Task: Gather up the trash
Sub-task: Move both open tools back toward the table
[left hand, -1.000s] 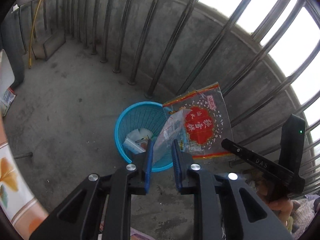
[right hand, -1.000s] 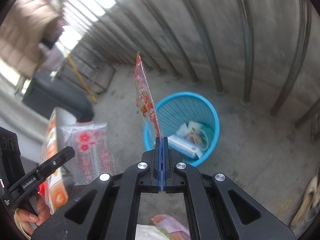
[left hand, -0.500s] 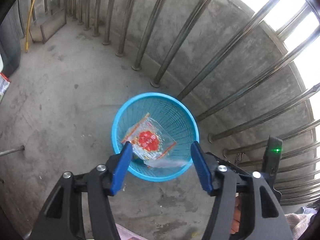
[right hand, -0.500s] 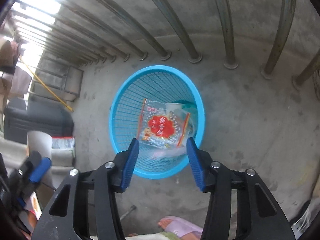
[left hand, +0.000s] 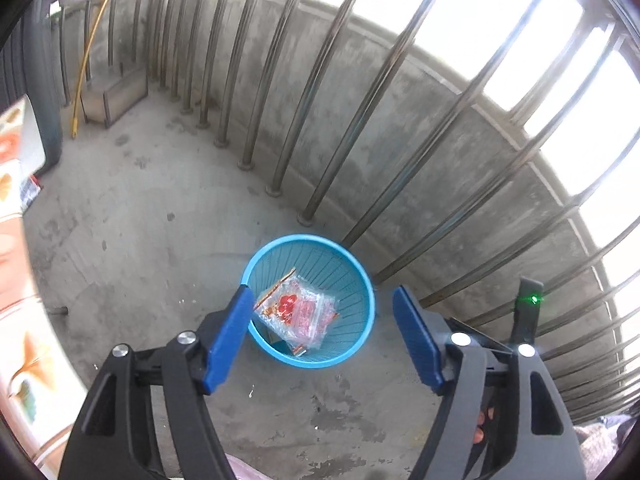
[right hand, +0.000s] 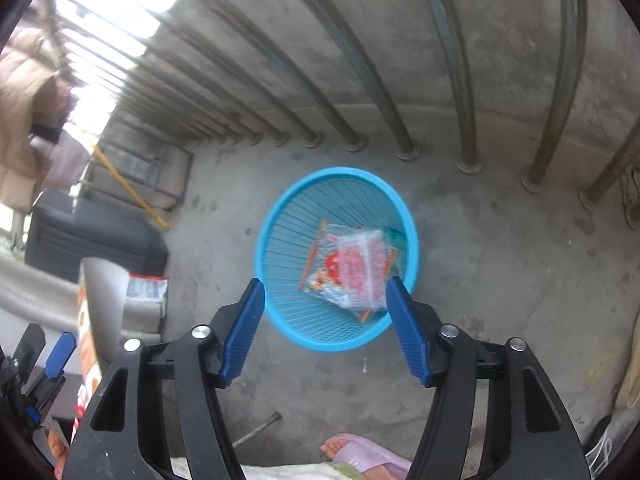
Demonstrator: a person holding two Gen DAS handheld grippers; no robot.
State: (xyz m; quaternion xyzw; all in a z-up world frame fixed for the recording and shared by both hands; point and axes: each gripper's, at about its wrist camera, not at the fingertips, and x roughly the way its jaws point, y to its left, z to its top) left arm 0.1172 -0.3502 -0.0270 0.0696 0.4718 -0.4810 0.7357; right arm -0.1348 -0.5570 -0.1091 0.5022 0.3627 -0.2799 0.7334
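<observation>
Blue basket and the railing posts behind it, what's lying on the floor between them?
Nothing: in the right wrist view, only bare stained concrete floor separates the blue basket from the railing posts.

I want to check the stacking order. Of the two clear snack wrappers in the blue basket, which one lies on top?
The one with pink-red print all over lies on top in the blue basket; the orange-edged one with a red emblem shows from under it.

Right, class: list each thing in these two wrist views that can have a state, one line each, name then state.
left gripper: open, holding nothing
right gripper: open, holding nothing
blue basket: upright on the concrete floor, trash inside
snack wrappers: lying loose in the basket, overlapping
status light: lit green
pink slipper: on a foot
</observation>
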